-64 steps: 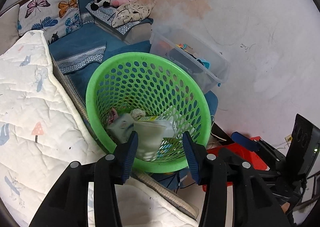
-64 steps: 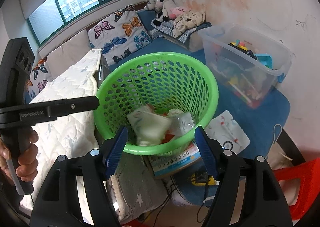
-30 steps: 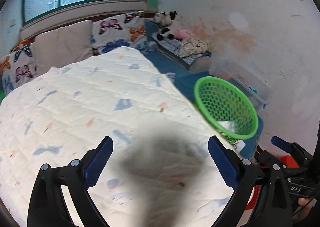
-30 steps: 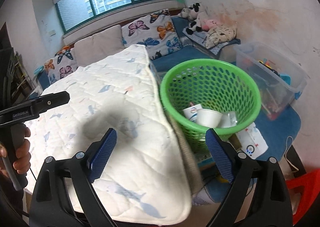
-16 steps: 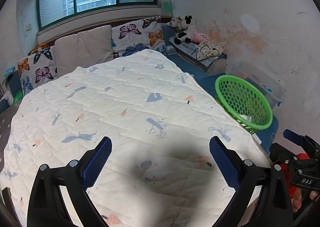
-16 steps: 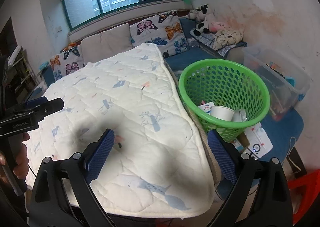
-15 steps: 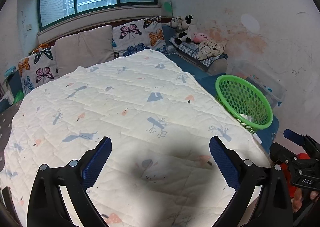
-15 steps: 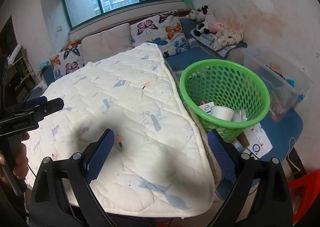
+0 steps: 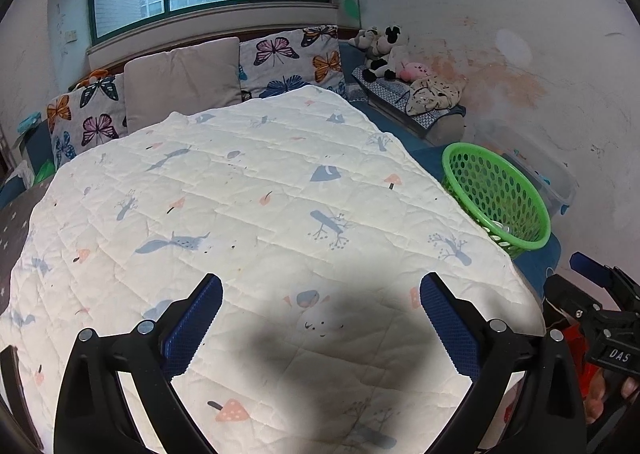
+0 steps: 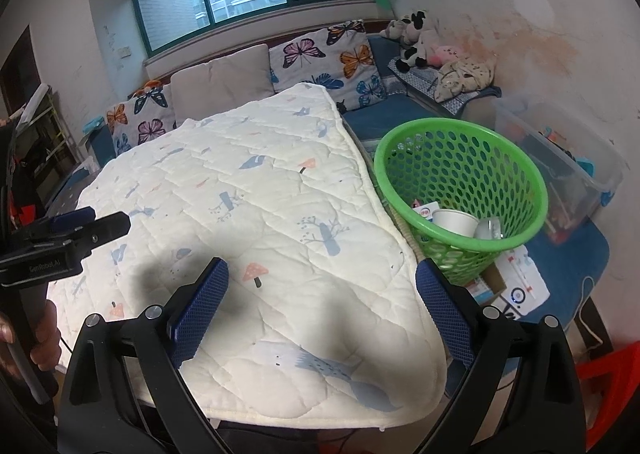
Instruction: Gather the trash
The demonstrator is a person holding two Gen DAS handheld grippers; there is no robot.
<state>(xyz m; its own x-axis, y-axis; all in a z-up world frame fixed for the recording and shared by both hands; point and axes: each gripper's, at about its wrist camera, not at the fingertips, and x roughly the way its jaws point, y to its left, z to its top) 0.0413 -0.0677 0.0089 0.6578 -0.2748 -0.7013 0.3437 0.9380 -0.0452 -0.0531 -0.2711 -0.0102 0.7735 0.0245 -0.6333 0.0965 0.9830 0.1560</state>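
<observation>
Both grippers hover over a bed's quilt (image 9: 248, 190), fingers spread wide and holding nothing. The green basket (image 10: 460, 190) sits off the bed's right edge, ahead and to the right of the right gripper (image 10: 320, 304), with a paper cup (image 10: 454, 222) and other trash already inside. The left gripper (image 9: 320, 318) is farther from it. No loose trash shows on the quilt between either pair of fingers, so collection looks finished.

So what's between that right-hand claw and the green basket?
In the right wrist view, only the corner of the white quilt lies between the open right gripper and the green basket; nothing sits on it.
</observation>
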